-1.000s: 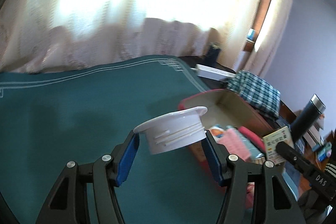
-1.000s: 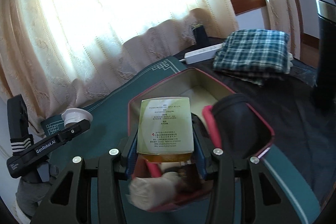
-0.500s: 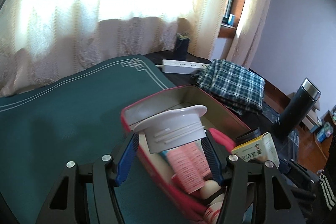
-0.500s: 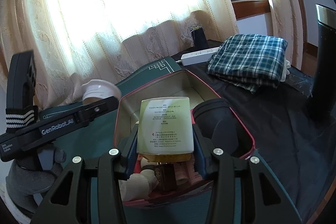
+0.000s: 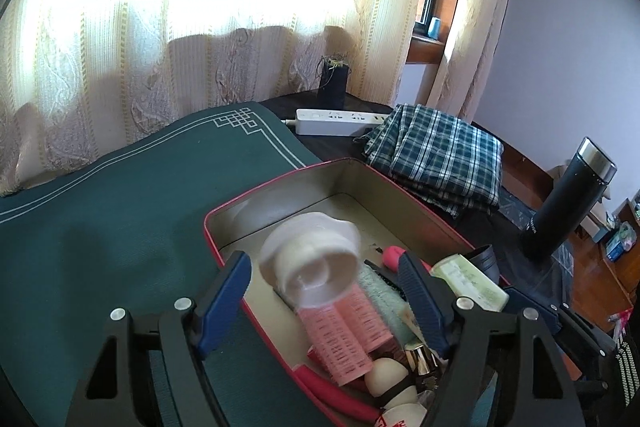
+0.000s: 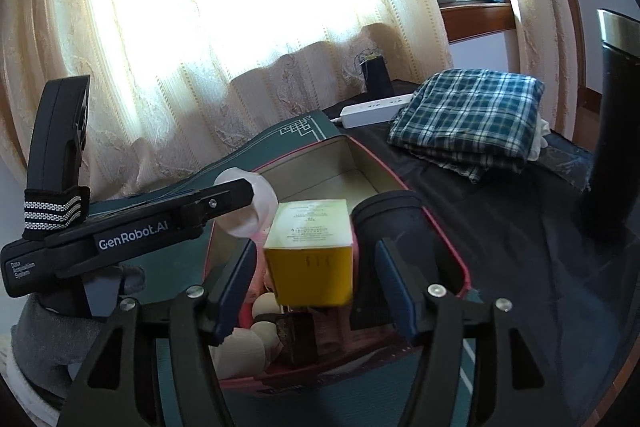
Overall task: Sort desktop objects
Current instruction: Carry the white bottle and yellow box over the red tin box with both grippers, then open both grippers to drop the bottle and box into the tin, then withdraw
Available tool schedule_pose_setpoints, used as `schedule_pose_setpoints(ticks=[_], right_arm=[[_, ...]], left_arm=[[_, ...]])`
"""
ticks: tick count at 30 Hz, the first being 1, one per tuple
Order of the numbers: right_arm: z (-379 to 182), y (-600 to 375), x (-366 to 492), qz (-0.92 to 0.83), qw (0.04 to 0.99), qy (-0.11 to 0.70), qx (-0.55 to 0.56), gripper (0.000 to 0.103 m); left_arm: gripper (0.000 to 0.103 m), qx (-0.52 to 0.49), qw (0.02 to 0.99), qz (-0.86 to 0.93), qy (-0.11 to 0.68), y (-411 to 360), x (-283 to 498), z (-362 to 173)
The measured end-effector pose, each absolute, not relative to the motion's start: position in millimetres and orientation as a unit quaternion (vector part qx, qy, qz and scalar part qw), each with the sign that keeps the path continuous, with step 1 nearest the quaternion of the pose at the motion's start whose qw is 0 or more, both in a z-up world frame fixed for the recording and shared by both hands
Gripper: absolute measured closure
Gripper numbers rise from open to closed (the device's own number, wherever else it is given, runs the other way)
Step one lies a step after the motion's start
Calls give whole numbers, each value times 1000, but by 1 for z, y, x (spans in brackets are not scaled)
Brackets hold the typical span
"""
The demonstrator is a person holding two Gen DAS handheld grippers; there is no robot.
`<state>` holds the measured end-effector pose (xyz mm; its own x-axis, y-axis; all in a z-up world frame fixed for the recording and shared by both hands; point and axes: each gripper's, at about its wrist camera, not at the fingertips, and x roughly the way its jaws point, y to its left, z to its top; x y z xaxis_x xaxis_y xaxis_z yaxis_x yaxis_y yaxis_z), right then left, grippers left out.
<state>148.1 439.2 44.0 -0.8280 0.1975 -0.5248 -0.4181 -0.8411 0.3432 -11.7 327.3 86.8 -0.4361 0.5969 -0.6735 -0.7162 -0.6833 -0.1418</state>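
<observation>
My left gripper (image 5: pixel 324 291) hangs over the open red tin (image 5: pixel 280 183), its jaws opening. A white plastic cap (image 5: pixel 312 259) sits tilted and blurred between the blue pads, touching neither. My right gripper (image 6: pixel 316 283) is over the near end of the same tin (image 6: pixel 440 231), jaws also opening. A yellow and pale green carton (image 6: pixel 310 255) has tipped forward between its pads, with a gap on each side. The right wrist view also shows the left gripper (image 6: pixel 240 195) with the cap (image 6: pixel 252 211) at its tips.
The tin holds pink hair rollers (image 5: pixel 344 327), pale round balls (image 5: pixel 386 375) and a black cup (image 6: pixel 392 223). It stands on a green mat (image 5: pixel 100 227). Behind it lie a white power strip (image 5: pixel 336 121), folded plaid cloth (image 5: pixel 440 155) and a black flask (image 5: pixel 564 215).
The left gripper swung right from the mat to above the tin. Both sets of jaws have widened; the cap and the carton have tipped loose from the pads.
</observation>
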Motion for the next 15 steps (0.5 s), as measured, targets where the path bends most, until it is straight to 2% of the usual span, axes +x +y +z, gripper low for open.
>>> schedule_pose_setpoints(ticks=[11,15], right_arm=[[45,436,177,924,179,239,-240,30],[45,433,186,923,186,234,-241,27]], left_arm=[[25,-335,384,857,79,306,12,101],[17,-325,378,865,59,285,24,106]])
